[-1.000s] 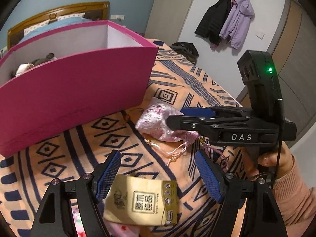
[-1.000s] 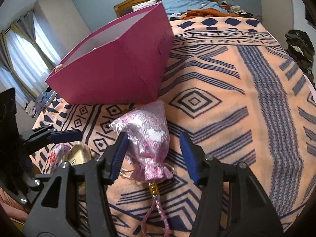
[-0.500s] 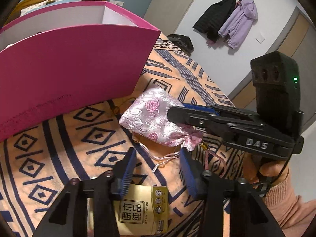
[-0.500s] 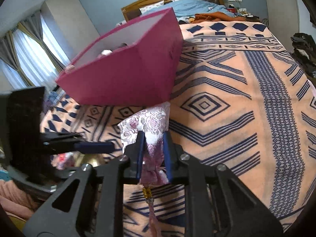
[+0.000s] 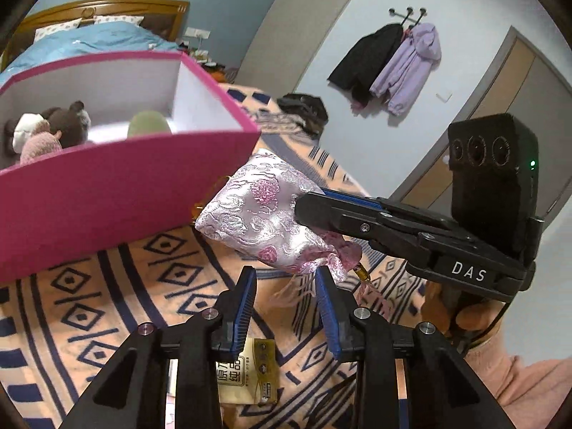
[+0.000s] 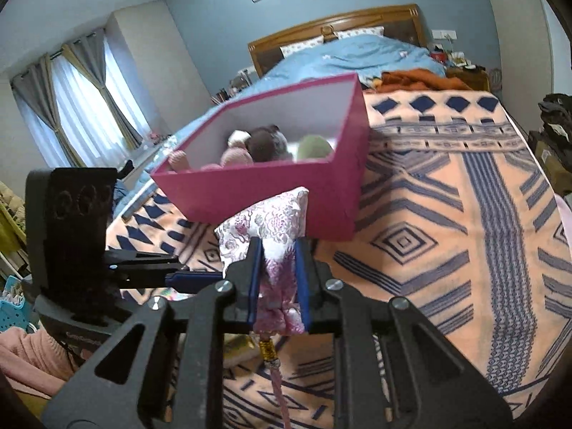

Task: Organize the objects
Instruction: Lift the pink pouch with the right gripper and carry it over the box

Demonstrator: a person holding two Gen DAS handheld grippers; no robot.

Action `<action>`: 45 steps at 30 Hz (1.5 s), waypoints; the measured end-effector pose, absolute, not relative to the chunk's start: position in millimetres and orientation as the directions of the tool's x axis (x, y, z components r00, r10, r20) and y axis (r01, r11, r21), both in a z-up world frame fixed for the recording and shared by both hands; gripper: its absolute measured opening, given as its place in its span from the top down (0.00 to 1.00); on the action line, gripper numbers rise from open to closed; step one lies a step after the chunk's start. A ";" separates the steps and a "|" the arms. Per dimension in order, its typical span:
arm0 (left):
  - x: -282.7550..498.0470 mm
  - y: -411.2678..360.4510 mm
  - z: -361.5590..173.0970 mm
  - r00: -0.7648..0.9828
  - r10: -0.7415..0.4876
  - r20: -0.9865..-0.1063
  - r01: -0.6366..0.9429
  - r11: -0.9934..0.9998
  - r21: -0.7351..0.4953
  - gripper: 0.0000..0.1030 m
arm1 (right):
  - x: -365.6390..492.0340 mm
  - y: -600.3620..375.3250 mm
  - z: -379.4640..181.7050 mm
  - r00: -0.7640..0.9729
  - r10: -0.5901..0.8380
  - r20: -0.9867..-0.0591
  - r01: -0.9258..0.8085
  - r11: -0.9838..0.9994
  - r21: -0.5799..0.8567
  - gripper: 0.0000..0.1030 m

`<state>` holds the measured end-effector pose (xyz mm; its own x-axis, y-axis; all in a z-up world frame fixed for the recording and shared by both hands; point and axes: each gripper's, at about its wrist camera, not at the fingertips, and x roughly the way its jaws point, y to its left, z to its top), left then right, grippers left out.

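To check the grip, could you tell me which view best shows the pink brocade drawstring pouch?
The left wrist view: the pink brocade drawstring pouch shows side-on, nearly whole. The right wrist view shows it end-on, its neck hidden between pads.

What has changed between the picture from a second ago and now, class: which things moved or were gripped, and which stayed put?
The right gripper closed on the pink brocade pouch and lifted it off the blanket towards the pink box. The left gripper closed on the gold packet and raised it slightly. The box, the soft toys inside it and the blanket stayed as they were.
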<state>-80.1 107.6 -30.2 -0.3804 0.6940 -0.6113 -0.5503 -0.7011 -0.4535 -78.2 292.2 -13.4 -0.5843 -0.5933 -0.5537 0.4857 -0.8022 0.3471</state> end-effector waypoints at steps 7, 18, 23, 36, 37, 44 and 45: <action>-84.4 82.6 -13.3 -0.408 0.722 -0.559 -0.548 -0.683 -0.482 0.67 | -79.4 279.7 7.3 -0.591 -0.630 -0.503 0.525 -0.774 0.353 0.81; -87.7 66.0 4.9 -0.454 0.721 -0.524 -0.560 -0.688 -0.461 0.67 | -89.2 271.3 22.9 -0.587 -0.676 -0.445 0.551 -0.737 0.392 0.81; -86.8 62.1 7.7 -0.455 0.726 -0.516 -0.567 -0.683 -0.460 0.67 | -91.3 268.4 28.5 -0.587 -0.688 -0.426 0.557 -0.726 0.404 0.81; -98.3 44.9 43.0 -0.520 0.718 -0.463 -0.558 -0.696 -0.452 0.71 | -100.8 248.2 55.0 -0.592 -0.698 -0.403 0.606 -0.716 0.348 0.81; -100.3 45.4 46.2 -0.529 0.707 -0.470 -0.553 -0.707 -0.441 0.72 | -101.4 247.1 56.3 -0.590 -0.700 -0.401 0.610 -0.713 0.347 0.81; -113.7 45.2 61.5 -0.567 0.666 -0.485 -0.542 -0.745 -0.390 0.77 | -115.8 236.2 72.4 -0.592 -0.701 -0.398 0.632 -0.710 0.309 0.81; -116.3 45.4 64.0 -0.576 0.656 -0.488 -0.538 -0.753 -0.378 0.77 | -118.4 234.7 74.6 -0.593 -0.700 -0.399 0.634 -0.711 0.305 0.81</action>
